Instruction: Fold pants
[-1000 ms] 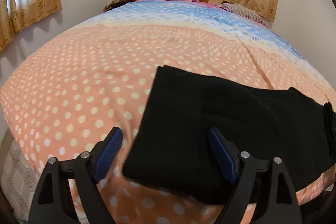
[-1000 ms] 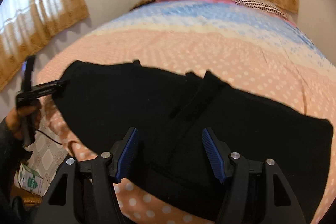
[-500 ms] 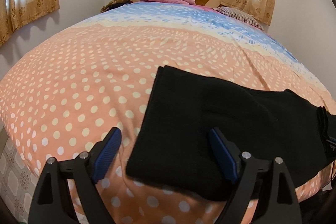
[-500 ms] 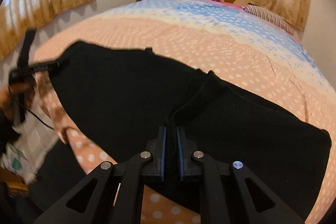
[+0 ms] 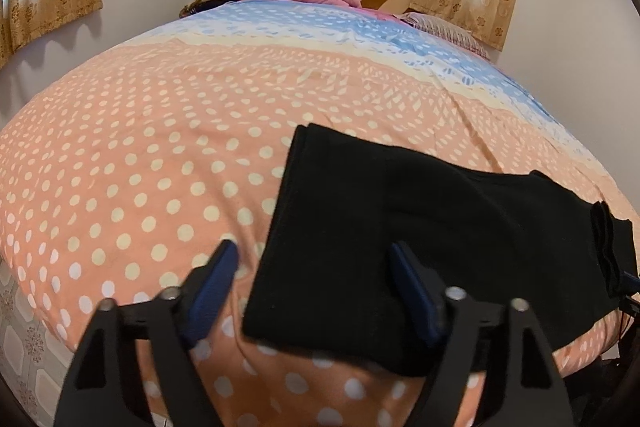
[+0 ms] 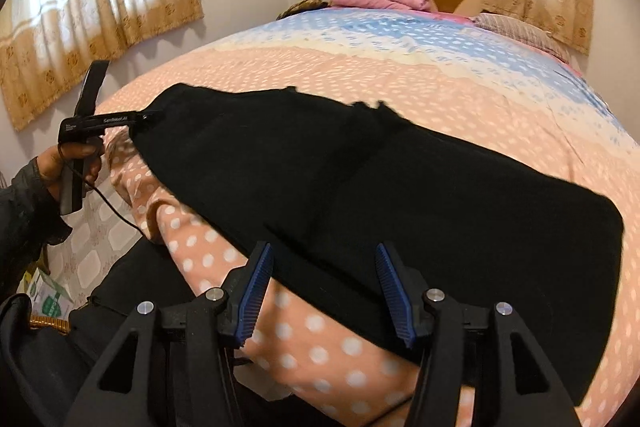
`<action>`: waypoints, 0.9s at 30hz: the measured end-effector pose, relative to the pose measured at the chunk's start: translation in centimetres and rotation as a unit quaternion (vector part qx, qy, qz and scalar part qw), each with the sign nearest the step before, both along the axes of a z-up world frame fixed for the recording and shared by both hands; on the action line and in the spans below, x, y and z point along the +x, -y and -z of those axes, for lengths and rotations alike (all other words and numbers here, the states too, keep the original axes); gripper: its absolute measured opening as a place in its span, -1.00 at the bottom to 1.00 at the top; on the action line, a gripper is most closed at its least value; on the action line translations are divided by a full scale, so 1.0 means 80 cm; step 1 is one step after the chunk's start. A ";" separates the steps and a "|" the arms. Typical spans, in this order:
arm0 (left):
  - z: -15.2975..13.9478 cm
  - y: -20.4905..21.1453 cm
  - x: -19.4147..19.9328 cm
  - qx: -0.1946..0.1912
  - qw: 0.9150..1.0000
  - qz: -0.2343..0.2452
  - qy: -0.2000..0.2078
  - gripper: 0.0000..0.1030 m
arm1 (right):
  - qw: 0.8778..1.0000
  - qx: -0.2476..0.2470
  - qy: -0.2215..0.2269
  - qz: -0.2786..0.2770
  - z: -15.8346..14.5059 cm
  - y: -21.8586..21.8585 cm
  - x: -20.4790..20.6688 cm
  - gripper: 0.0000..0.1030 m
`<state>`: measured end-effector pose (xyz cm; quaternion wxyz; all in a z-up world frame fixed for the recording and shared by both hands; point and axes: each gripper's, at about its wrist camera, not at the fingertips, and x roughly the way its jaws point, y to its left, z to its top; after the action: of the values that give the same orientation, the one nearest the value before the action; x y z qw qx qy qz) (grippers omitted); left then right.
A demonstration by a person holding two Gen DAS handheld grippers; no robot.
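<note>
right tool [image 6: 322, 289]: black frame, blue ribbed pads | silver screws | sleeve [image 6: 24, 203]: dark, perhaps grey

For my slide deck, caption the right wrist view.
Right gripper open above black pants spread on a polka-dot bedspread, left gripper at their far end.

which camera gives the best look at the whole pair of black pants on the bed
The right wrist view: the black pants stretch almost fully across the bedspread, both ends visible. The left wrist view shows only one end up close, the rest trailing off toward the right edge.
</note>
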<state>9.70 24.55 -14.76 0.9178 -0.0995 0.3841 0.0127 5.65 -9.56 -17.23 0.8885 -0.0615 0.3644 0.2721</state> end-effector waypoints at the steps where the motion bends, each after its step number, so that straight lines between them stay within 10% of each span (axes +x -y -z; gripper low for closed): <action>1: -0.001 0.002 -0.001 -0.001 1.000 0.005 -0.001 0.26 | 1.000 0.006 0.002 0.005 -0.001 0.005 0.000 0.08; 9: -0.006 0.003 0.000 0.001 1.000 -0.007 -0.007 0.04 | 1.000 0.027 0.004 0.014 -0.003 0.015 0.000 0.08; 14: -0.023 0.017 -0.011 0.021 1.000 -0.022 0.000 -0.45 | 0.999 0.028 0.005 0.017 0.000 0.020 0.000 0.09; 19: -0.029 0.032 -0.007 0.058 0.998 -0.018 0.001 -0.44 | 0.999 0.030 0.004 0.019 0.002 0.023 0.000 0.09; 23: -0.009 0.013 0.001 0.040 0.998 -0.043 -0.005 0.15 | 0.999 0.029 0.009 0.018 -0.001 0.023 -0.003 0.09; 27: -0.004 0.008 -0.001 0.006 1.000 -0.019 0.002 -0.10 | 0.999 0.028 0.004 0.019 0.002 0.024 -0.002 0.09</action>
<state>9.61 23.90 -14.46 0.9189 -0.1013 0.3799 0.0327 5.50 -11.45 -17.40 0.8964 -0.0306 0.3536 0.2653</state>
